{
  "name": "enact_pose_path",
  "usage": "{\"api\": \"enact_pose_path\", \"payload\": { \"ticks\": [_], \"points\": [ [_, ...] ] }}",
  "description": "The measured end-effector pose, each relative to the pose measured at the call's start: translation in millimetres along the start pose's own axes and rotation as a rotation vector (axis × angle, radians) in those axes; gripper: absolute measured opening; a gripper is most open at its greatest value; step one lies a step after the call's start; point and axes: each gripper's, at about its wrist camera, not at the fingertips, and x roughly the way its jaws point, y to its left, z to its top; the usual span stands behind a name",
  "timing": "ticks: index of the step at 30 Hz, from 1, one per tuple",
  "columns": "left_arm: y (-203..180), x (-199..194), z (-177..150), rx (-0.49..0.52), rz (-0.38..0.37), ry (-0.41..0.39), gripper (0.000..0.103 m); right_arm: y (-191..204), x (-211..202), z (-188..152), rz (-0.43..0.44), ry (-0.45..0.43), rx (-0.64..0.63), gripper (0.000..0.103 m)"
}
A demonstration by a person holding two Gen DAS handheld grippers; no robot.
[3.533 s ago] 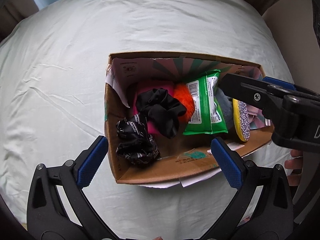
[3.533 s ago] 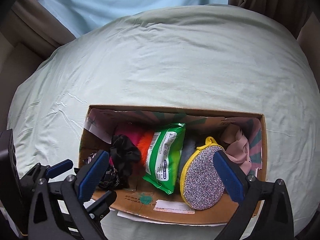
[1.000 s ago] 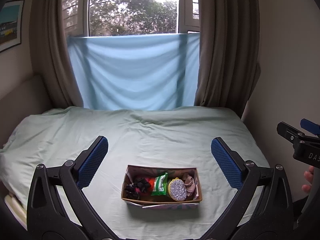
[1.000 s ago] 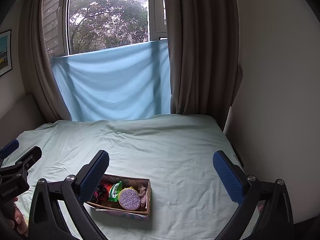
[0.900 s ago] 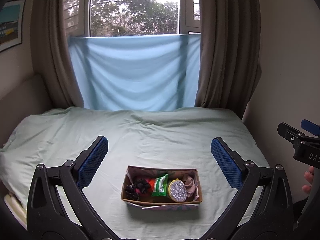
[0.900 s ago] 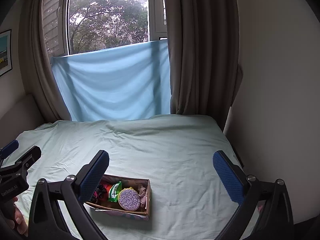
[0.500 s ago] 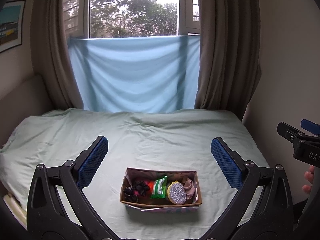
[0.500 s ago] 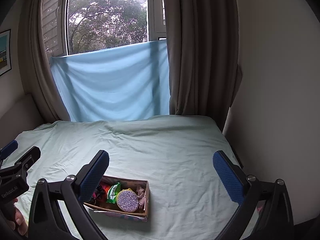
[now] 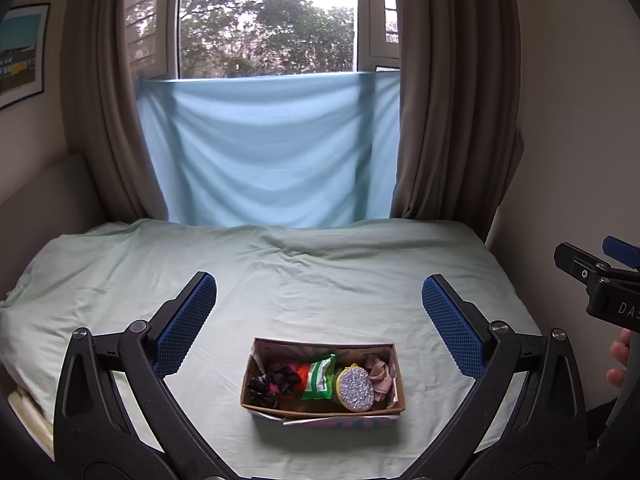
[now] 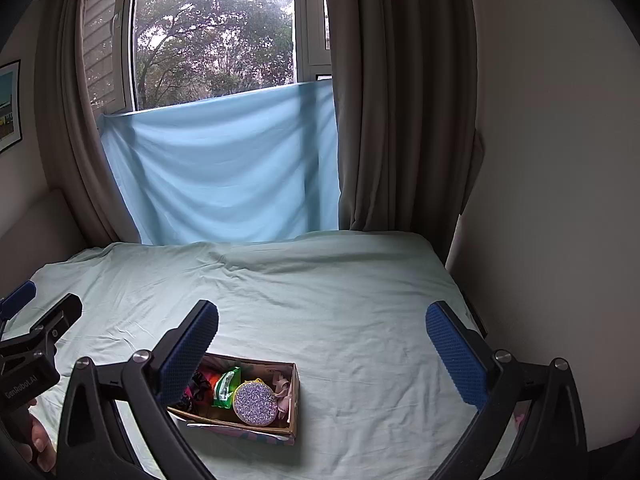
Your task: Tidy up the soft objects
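Open brown cardboard box (image 9: 322, 408) packed w/ soft items sits on pale green bedsheet (image 9: 304, 280) at 6 o'clock. Left gripper (image 9: 318, 320) & right gripper (image 10: 322, 340) hang above, jaws wide apart, holding nothing.

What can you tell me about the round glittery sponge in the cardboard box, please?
The round glittery sponge is a flat disc with a silver sparkly face and a yellow rim carrying a small loop at its top. It stands tilted on edge in the right half of the open cardboard box, face toward the cameras. A green packet leans at its left and crumpled pink fabric sits at its right. Neither gripper touches it.
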Motion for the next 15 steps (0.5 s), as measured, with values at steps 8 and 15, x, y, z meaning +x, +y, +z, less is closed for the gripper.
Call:
{"api": "enact_pose_path", "payload": {
  "ticks": [8, 15],
  "points": [
    [1.1, 3.2, 0.3, -0.006, 0.002, 0.006, 0.103, -2.2, 1.9, 1.8, -0.001, 0.001, 0.0, 0.103],
    [2.6, 0.8, -1.1, -0.016, 0.014, -0.019, 0.103, -2.0, 2.3, 1.4, 0.0, 0.003, -0.001, 0.103]
  ]
}}
